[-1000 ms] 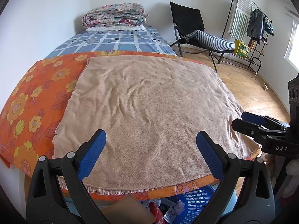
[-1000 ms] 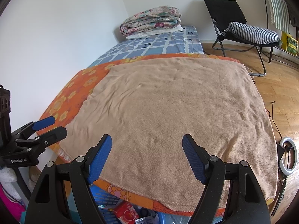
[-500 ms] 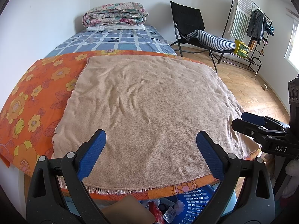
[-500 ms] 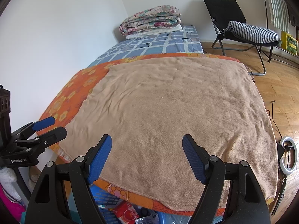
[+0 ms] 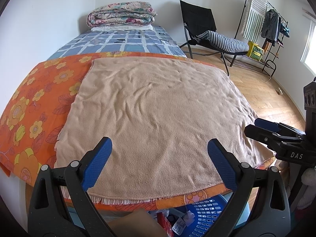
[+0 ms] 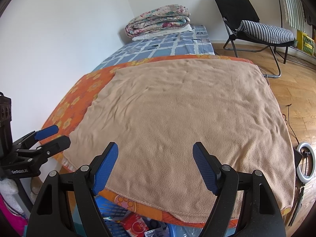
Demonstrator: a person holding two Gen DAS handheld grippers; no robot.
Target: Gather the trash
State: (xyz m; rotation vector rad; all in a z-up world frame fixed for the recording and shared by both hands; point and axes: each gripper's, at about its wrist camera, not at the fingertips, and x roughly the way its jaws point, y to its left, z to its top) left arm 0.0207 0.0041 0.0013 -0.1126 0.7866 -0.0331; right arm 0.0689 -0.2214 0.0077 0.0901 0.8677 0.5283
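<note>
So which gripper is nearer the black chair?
Right. The right gripper sits on the chair side of the bed; the left gripper is beside it, toward the wall.

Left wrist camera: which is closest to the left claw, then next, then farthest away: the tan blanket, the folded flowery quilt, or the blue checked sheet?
1. Tan blanket: right in front of the left claw, spread over the near end of the bed.
2. Blue checked sheet: farther up the bed, past the orange cloth.
3. Flowery quilt: farthest, folded at the bed's far end by the wall.

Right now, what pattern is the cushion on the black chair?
Cushion: black-and-white stripes, clearest in the right wrist view.
</note>
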